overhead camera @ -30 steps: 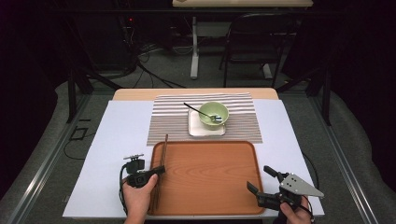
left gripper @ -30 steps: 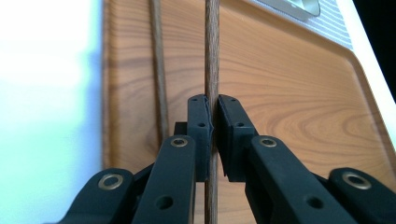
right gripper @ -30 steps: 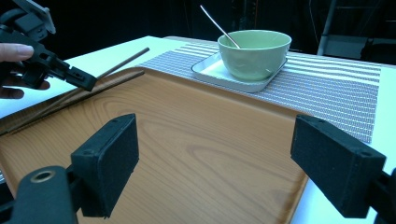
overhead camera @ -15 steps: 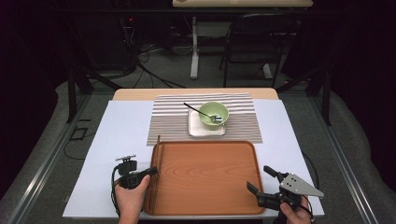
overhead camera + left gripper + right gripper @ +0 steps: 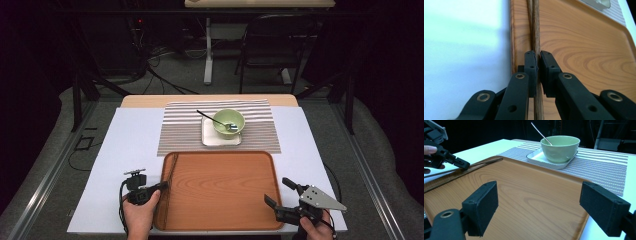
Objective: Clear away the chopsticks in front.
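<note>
Counter [image 5: 125, 145] carries wooden tray [image 5: 225, 190] at its near edge. Chopsticks [image 5: 169, 185] lie along the tray's left edge, apparently resting on its rim. Left tongs [image 5: 162, 186] clamped on the chopsticks near mid-length. Right tongs [image 5: 279, 192] wide open, nothing held, over the tray's near right corner.

A pair of dark brown wooden chopsticks [image 5: 169, 185] lies side by side, close together, along the left edge of the wooden tray [image 5: 225, 190]. They run lengthwise from the tray's near left corner toward its far left corner, pinched near their middle, tips toward the far edge.
</note>
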